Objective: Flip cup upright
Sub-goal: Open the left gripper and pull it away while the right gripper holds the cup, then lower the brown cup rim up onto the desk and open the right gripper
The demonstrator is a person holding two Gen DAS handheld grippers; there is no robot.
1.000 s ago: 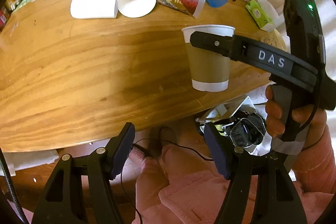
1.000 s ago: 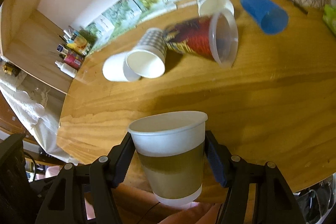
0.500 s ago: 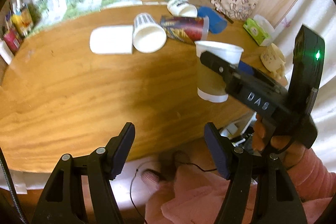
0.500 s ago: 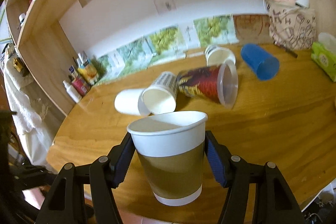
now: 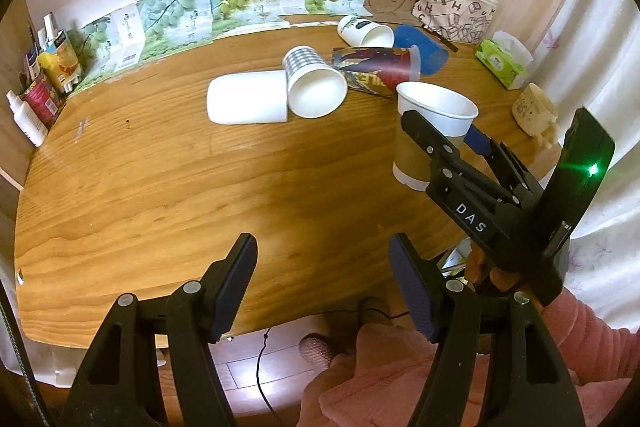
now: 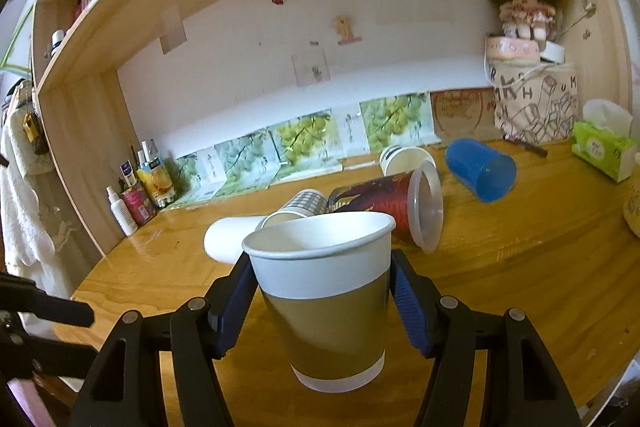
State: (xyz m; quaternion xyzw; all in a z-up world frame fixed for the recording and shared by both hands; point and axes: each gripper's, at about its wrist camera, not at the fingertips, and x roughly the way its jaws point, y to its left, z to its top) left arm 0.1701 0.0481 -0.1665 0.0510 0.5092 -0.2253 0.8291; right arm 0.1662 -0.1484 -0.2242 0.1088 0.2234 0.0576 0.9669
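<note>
My right gripper (image 6: 320, 299) is shut on a brown and white paper cup (image 6: 324, 299), mouth up, slightly tilted, low over the wooden table (image 6: 520, 267). The left wrist view shows the same cup (image 5: 412, 155) held by the right gripper (image 5: 444, 143) near the table's right front edge; I cannot tell whether its base touches the wood. My left gripper (image 5: 322, 283) is open and empty at the near edge of the table (image 5: 160, 187).
Several cups lie on their sides at the back: a white one (image 5: 246, 103), a checked one (image 5: 314, 83), a red printed one (image 5: 376, 69), a blue one (image 5: 420, 49). A tissue box (image 5: 502, 63), a cream mug (image 5: 534, 113) and bottles (image 5: 36, 91) stand around the edges.
The right gripper has carried the cup forward over the table and lower. Both cameras have tilted up, so the back wall and shelf show. The left gripper stays open.
</note>
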